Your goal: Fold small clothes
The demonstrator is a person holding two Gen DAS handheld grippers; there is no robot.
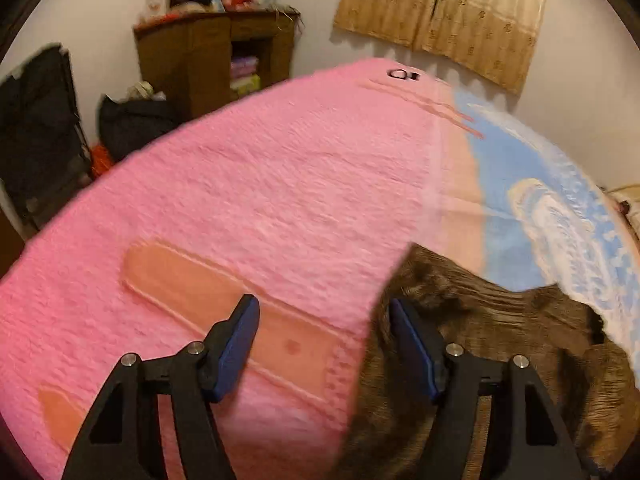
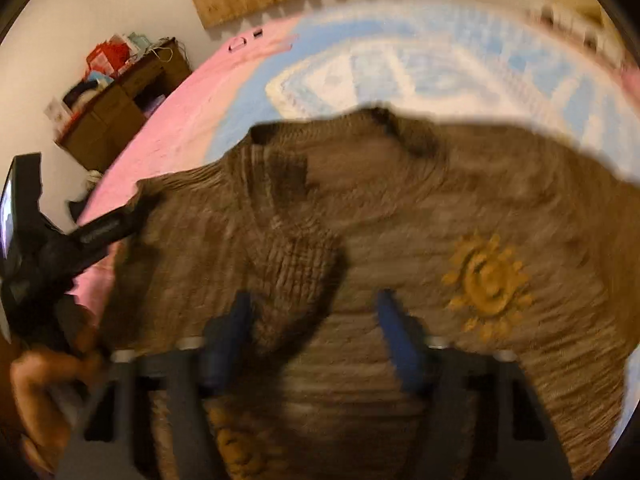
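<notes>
A small brown knitted sweater (image 2: 400, 208) with a yellow sun patch (image 2: 488, 284) lies spread on the bed, one sleeve folded across its front. In the left wrist view its left edge (image 1: 480, 320) shows at the lower right. My left gripper (image 1: 324, 320) is open and empty, its right finger over the sweater's edge and its left finger over the pink blanket. It also shows in the right wrist view (image 2: 132, 208), at the sweater's left edge. My right gripper (image 2: 312, 312) is open and empty, just above the sweater's lower middle. The right wrist view is blurred.
A pink blanket (image 1: 240, 200) and a blue-and-white blanket (image 1: 560, 220) cover the bed. A brown wooden cabinet (image 1: 216, 60) with clutter on top stands by the far wall. A dark bag (image 1: 132, 124) sits on the floor beside it. A beige curtain (image 1: 460, 12) hangs behind.
</notes>
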